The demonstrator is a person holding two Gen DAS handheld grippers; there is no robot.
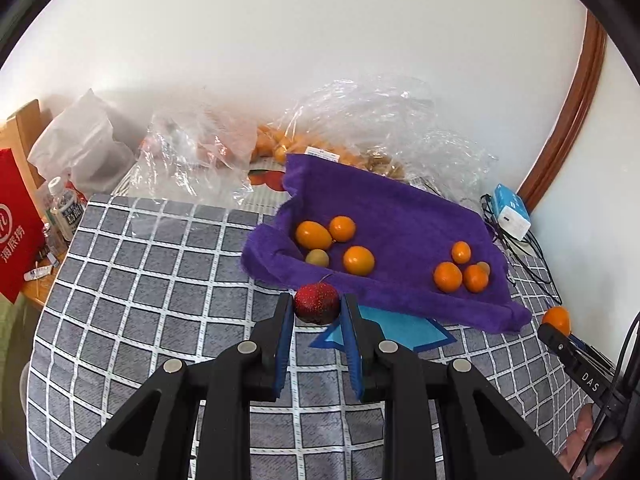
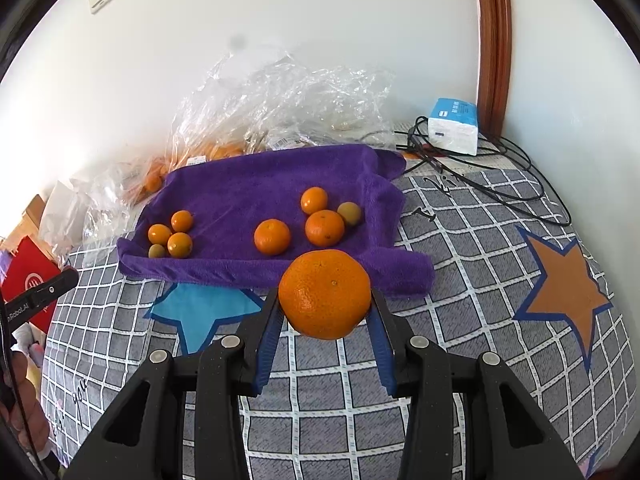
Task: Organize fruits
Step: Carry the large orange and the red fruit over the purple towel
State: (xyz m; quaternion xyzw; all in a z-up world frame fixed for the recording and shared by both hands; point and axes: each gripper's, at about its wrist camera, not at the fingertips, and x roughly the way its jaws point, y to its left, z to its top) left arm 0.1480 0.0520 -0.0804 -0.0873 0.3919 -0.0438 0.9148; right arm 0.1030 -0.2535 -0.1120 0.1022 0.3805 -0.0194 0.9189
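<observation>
Left gripper: lower centre of the left wrist view; black arms with blue pads, jaws drawn close and clamped on a small red fruit, speckled, with a thin stem, held at the fingertips above the grey checked cloth

Right gripper: lower centre of the right wrist view; jaws partly apart, clamped on a large mandarin that fills the gap between the blue pads, held over the near edge of the purple towel

Purple towel: centre of both views, spread on the checked cloth, edges rumpled. In the right wrist view it carries two clusters:
- left cluster: three small orange fruits with one small greenish fruit touching them
- right cluster: three orange fruits with one greenish fruit just beside them

Blue star patch: on the cloth, just below the towel's near edge
Orange star patch: right of frame, right wrist view
Clear plastic bags: behind the towel against the white wall, some holding more orange fruit
White and blue box: upper right, right wrist view, among black cables
Red bag: left edge, left wrist view, beside a water bottle
</observation>
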